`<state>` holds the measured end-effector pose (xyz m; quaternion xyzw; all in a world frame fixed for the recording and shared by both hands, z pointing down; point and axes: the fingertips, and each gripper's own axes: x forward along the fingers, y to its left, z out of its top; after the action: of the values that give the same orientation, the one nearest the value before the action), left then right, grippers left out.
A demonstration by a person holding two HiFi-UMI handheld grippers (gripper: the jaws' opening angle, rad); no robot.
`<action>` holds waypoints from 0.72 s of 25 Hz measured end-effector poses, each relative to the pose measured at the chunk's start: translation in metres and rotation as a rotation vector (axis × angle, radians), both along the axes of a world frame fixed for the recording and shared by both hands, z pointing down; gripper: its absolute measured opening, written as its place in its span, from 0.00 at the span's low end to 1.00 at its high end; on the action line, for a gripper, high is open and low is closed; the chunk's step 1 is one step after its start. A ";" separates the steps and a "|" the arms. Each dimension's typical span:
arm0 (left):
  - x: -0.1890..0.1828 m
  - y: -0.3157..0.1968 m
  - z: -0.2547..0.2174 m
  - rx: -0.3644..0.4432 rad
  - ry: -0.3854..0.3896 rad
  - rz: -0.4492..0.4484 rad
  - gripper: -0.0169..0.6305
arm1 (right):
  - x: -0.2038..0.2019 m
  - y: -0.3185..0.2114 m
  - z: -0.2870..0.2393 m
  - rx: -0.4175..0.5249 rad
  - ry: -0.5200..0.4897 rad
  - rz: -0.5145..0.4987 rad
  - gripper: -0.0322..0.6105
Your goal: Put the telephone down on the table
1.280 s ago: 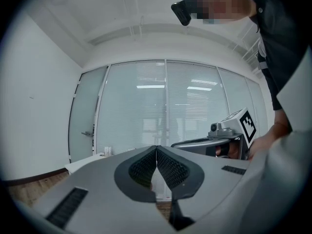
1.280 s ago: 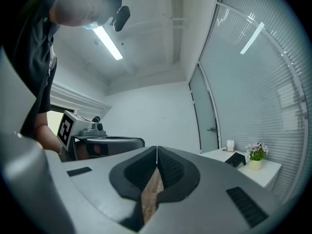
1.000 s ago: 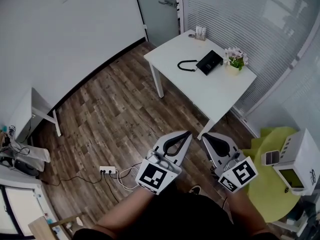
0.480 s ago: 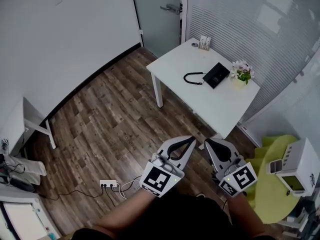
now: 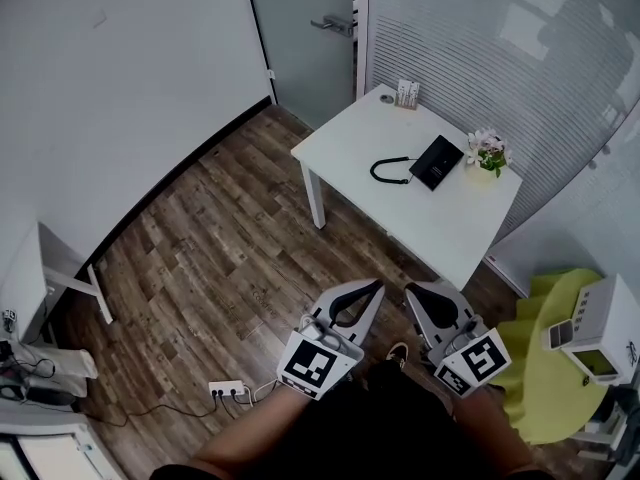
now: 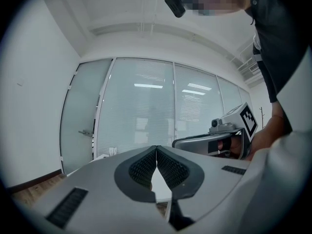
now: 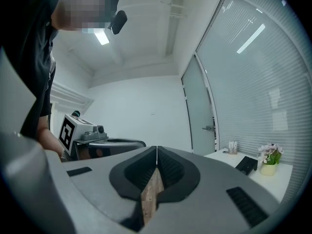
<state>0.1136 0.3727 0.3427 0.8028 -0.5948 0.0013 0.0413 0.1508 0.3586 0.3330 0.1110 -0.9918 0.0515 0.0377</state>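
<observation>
A black telephone [image 5: 436,161] with its curly cord [image 5: 390,171] lies on the white table [image 5: 375,128] across the room, also seen far right in the right gripper view as the telephone [image 7: 246,165]. Both grippers are held close to the person's body, far from the table. The left gripper [image 5: 375,285] is shut with nothing between its tips, its jaws meeting in the left gripper view [image 6: 156,148]. The right gripper [image 5: 410,290] is likewise shut and empty [image 7: 156,148].
A small potted flower [image 5: 487,151] stands beside the telephone, and a small holder [image 5: 405,93] sits at the table's far corner. A power strip [image 5: 229,389] with cables lies on the wood floor. A yellow-green round table [image 5: 545,368] with white devices is at right. Glass door and blinds behind.
The head view has shifted, so the table and telephone appear a little further right and the power strip lower. Both grippers stay shut near the body.
</observation>
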 end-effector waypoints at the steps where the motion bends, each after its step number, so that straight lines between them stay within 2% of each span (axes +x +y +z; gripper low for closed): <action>1: -0.004 -0.003 0.001 -0.005 -0.012 0.000 0.04 | -0.003 -0.004 0.000 0.002 -0.001 0.004 0.09; 5: -0.015 -0.021 0.005 -0.011 -0.006 -0.007 0.04 | -0.014 -0.027 0.003 -0.005 -0.005 0.009 0.09; 7: -0.022 -0.031 0.006 -0.017 -0.029 -0.008 0.04 | -0.020 -0.039 0.005 -0.009 -0.008 0.006 0.09; 14: -0.051 -0.076 0.005 -0.029 -0.074 -0.039 0.04 | -0.051 -0.084 0.013 -0.020 -0.009 -0.045 0.09; 18: -0.062 -0.111 0.001 -0.025 -0.070 -0.059 0.04 | -0.064 -0.118 0.010 -0.020 -0.015 -0.074 0.09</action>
<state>0.0514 0.2616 0.3439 0.7839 -0.6191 0.0357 0.0304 0.0872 0.2409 0.3432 0.0735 -0.9949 0.0610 0.0331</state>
